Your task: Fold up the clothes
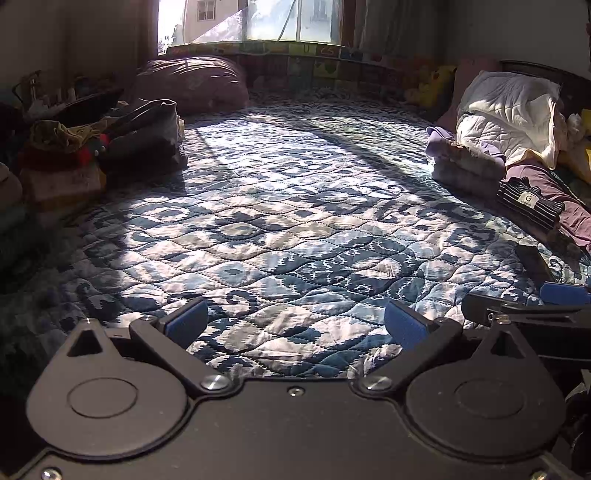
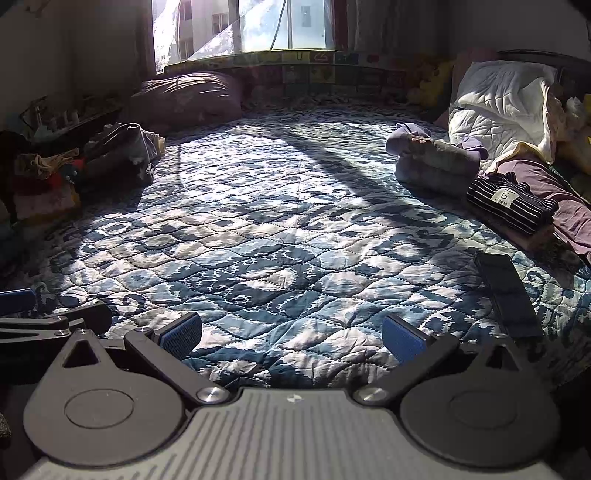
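The left gripper hangs low over a blue-and-white patterned quilt, jaws spread wide with nothing between the blue pads; the right gripper sits just beside it at the same height, jaws likewise spread and empty; each shows in the other's view, the right one's finger at 3 o'clock in the left wrist view, the left one's at 9 o'clock in the right wrist view; the clothes lie away from both grippers; at 10 o'clock, a loose heap of clothes in dark grey, red and olive rests at the quilt's edge; at 2 o'clock, a folded lavender garment sits on the quilt, with a folded dark striped garment just nearer, bearing a pale label and lying on a maroon cloth; behind them leans a white quilted blanket; a flat black object lies on the quilt at 3 o'clock; a mauve pillow sits at 11 o'clock beneath the bright window; sunlight stripes the middle of the quilt
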{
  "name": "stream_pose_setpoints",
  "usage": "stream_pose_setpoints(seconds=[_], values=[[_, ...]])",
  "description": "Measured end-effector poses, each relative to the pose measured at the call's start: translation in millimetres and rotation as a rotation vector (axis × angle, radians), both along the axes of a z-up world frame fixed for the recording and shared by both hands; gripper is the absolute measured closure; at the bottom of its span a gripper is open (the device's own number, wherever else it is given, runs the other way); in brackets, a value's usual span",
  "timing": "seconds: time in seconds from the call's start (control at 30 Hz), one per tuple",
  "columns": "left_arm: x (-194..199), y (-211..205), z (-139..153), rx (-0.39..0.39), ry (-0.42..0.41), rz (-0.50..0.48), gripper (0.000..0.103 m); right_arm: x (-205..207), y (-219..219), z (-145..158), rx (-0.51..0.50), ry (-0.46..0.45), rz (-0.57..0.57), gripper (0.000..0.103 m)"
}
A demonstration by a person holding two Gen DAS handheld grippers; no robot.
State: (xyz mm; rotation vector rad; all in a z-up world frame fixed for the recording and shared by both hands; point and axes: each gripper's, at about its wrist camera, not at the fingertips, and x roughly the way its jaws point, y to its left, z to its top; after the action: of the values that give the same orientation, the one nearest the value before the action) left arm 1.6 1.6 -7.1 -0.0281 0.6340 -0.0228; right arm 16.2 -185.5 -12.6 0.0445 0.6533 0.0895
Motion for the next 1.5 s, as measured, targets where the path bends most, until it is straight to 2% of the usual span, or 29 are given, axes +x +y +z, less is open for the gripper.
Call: stream_pose_setpoints(seconds=[1.17,1.37,1.5], values=[[2,5,-2,-0.011,0.016,0.008,0.0,5,4,-2,0.0,0.024,0.017,0.001],[1,24,5,-0.057,0.019,0.049,0.0,11,16,0,0.009,0.022,0.067,0.0],[0,53,11,-0.085,0.004,0.109,0.0,17,26,5,0.014,-0.003,0.118,0.0]])
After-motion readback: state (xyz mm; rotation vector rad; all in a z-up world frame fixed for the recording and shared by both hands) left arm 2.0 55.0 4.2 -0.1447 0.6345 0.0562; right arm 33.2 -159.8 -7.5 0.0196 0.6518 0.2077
